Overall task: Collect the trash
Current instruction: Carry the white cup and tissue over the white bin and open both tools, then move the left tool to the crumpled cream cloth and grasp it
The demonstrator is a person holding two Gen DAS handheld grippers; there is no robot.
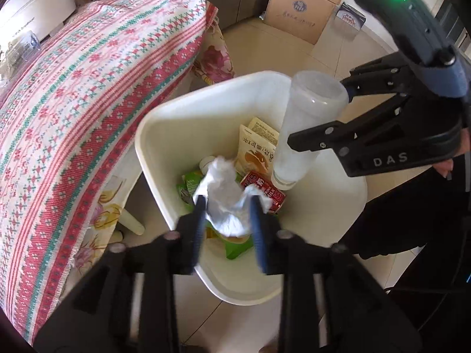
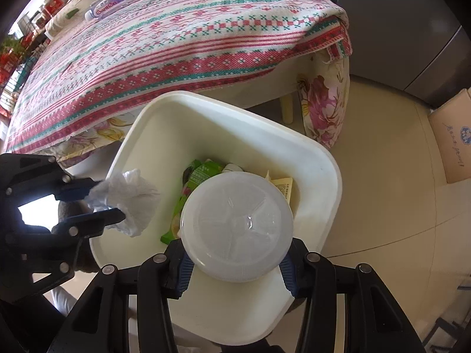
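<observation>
Crumpled tissue [image 1: 225, 197] sits between the left gripper [image 1: 226, 209]'s parted fingers; it may cling. Right gripper [image 2: 235, 264] clamps the plastic bottle [image 2: 237, 226], which could bounce off the bin [image 2: 329, 158] rim.

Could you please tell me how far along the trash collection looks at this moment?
Done: the white bin already holds a green wrapper, a red can and a tan snack pouch. In hand: the left gripper has the crumpled tissue between opened jaws over the bin; the right gripper grips a clear plastic bottle neck-down above it. Left: both must drop in, and another bottle lies on the table.
</observation>
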